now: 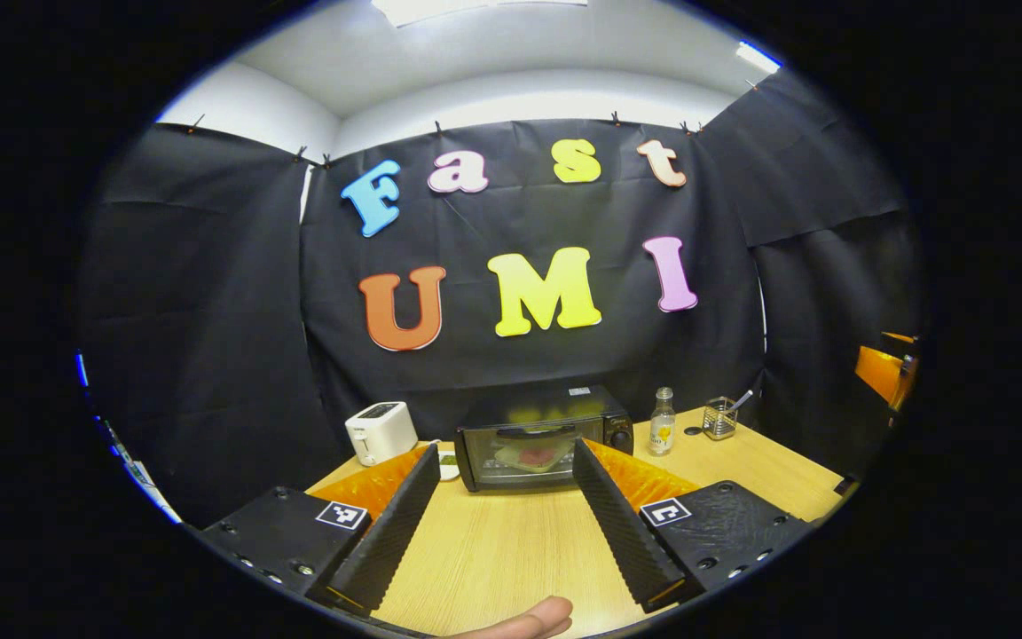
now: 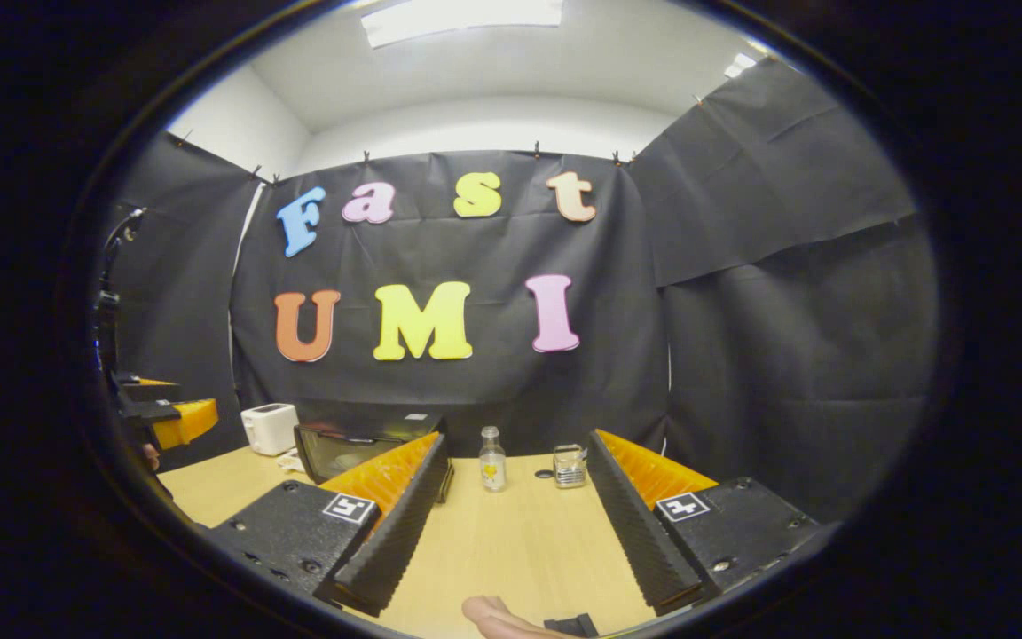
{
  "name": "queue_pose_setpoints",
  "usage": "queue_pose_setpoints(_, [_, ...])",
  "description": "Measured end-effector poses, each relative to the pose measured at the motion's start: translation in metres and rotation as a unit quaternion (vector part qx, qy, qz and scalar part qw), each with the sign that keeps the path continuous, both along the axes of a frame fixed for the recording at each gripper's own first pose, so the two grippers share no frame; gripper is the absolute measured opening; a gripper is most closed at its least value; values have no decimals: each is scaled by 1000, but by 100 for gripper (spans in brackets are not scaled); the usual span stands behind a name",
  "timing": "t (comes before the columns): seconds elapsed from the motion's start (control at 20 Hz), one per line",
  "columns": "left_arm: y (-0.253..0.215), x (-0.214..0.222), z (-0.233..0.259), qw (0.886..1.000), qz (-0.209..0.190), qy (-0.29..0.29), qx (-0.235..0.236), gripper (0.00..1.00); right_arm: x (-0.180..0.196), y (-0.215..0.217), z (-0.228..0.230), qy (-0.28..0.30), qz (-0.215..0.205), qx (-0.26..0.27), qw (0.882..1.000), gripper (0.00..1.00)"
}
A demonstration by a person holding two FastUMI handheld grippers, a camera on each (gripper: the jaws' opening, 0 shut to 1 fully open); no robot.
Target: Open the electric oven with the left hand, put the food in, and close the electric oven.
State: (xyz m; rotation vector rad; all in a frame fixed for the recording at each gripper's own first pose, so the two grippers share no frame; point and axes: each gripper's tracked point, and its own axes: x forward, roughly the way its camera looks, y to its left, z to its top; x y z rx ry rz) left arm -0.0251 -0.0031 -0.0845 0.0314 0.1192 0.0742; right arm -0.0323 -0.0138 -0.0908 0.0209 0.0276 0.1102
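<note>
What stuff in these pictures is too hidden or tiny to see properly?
- Food behind the oven door in the left gripper view: a pale and reddish shape, blurred by glare on the glass.
- Oven in the right gripper view: the right hand-held gripper covers its right end.
- Small wire basket in the left gripper view: contents too small to name.
- Bottle label: too small.
- Other hand-held gripper in the right gripper view: cut off by the edge.

Both views look level across the table point(image 1: 493, 541) toward the distant oven point(image 1: 542, 437).

Wood-grain table point(image 1: 511, 550); glossy glass oven door point(image 1: 524, 457).
</note>
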Motion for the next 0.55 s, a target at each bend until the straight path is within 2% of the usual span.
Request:
queue_pose_setpoints(0.2, [-9,-36,-4,1000,-2,-17,-6,96,-11,12,-8,6,18,-5,1000,96])
queue_pose_setpoints(0.55, [-8,-60,-4,999,16,-34,-7,96,-29,19,0,-6,28,-9,1000,96])
